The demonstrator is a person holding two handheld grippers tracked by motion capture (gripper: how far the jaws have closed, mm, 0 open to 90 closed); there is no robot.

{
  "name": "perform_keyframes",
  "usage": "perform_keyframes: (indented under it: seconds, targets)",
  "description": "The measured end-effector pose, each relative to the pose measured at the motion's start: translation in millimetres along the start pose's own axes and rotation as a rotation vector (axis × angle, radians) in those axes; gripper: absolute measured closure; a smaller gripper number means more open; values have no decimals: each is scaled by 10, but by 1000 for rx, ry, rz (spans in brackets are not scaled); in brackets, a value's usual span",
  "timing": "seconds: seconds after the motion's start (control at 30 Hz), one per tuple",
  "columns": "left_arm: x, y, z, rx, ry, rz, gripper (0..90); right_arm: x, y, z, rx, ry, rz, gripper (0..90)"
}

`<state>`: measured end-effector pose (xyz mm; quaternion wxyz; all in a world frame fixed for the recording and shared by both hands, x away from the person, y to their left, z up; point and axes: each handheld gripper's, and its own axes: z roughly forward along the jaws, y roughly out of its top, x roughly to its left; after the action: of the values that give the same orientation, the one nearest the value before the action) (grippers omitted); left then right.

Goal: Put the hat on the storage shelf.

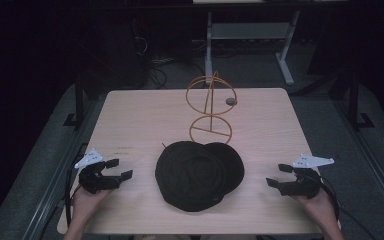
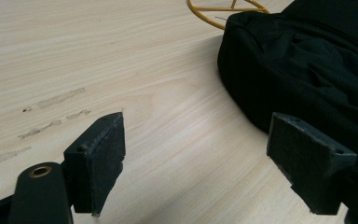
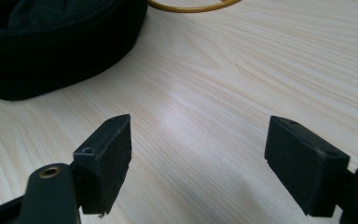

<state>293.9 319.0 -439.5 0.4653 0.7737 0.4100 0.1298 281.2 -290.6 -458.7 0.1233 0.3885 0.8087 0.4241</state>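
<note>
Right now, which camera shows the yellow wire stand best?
The high view: the tall yellow wire stand appears whole, both rings and upright, behind the black fabric cap. The left gripper view catches a piece of its base ring; the right gripper view, a thin arc.

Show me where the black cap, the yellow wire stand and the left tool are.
black cap point(image 1: 192, 175), high view, middle of its crown
yellow wire stand point(image 1: 211, 130), high view, its round base ring
left tool point(image 1: 120, 169), high view, between its two open jaw tips
</note>
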Motion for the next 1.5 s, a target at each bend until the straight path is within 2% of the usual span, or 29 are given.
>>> perform_keyframes:
  seconds: [0.3, 0.47, 0.6, 0.7, 0.73, 0.83, 1.17, 1.5]
  targets:
    - [-21, 3, 34, 16, 1, 22, 191, 45, 28, -35, -18, 11, -8, 221]
    - [-3, -3, 22, 9, 1, 15, 191, 91, 84, -35, -27, 11, -22, 214]
    - [-3, -9, 6, 3, 2, 12, 191, 161, 149, -32, -34, 44, -30, 206]
    - [-3, -11, 18, 8, 4, 13, 191, 209, 199, -41, -37, 45, -42, 208]
    - [-2, -11, 20, 7, 6, 14, 191, 225, 225, -44, -47, 43, -57, 211]
    - [-2, -10, 21, 5, 20, 21, 191, 246, 286, -47, -53, 50, -63, 211]
    - [-11, -13, 39, 13, 27, 35, 190, 350, 507, -32, -50, 84, -93, 206]
    - [-17, -16, 55, 23, 24, 37, 188, 545, 781, 26, -21, 137, -156, 193]
